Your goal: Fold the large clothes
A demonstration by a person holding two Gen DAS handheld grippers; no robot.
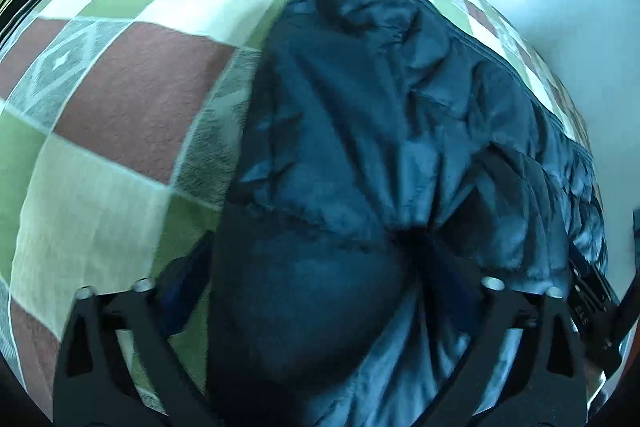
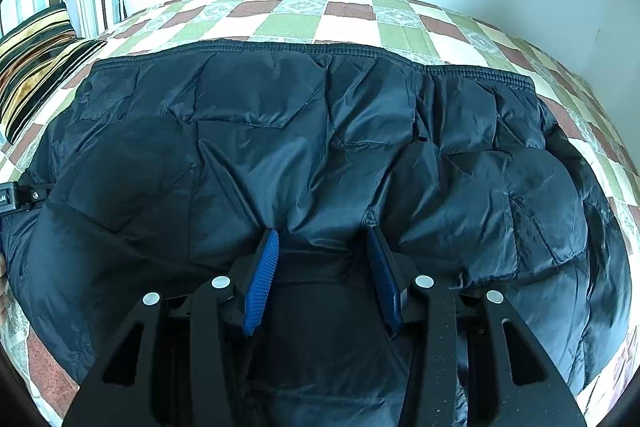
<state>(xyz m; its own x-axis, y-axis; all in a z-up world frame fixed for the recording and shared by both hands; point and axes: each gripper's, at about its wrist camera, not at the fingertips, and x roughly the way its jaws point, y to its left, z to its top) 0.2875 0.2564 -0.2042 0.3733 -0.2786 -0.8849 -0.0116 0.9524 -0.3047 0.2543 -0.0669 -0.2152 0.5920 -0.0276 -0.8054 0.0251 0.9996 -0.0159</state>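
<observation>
Dark navy nylon, shiny and puffy: one quilted puffer jacket [image 2: 320, 147] is spread across a bed, stitched into angular panels with a ribbed elastic hem [image 2: 312, 47] along the far edge. Under it is a checked bedspread [image 2: 352, 23] in green, cream and brick-red squares, terry-looking up close. Two striped pillows [image 2: 40, 59] sit at the far left corner, one velvety gold and black, one pale with thin stripes.

Right claw [image 2: 324, 251] has its two ribbed blue pads [image 2: 262, 279] clamped on a bunched fold at the jacket's near edge. Left claw [image 1: 316, 291] is harder to read: the shot is blurry, fabric bulges up between the black fingers and hides the pads, so I can't tell if it's gripping. Its jaws stand wide.
</observation>
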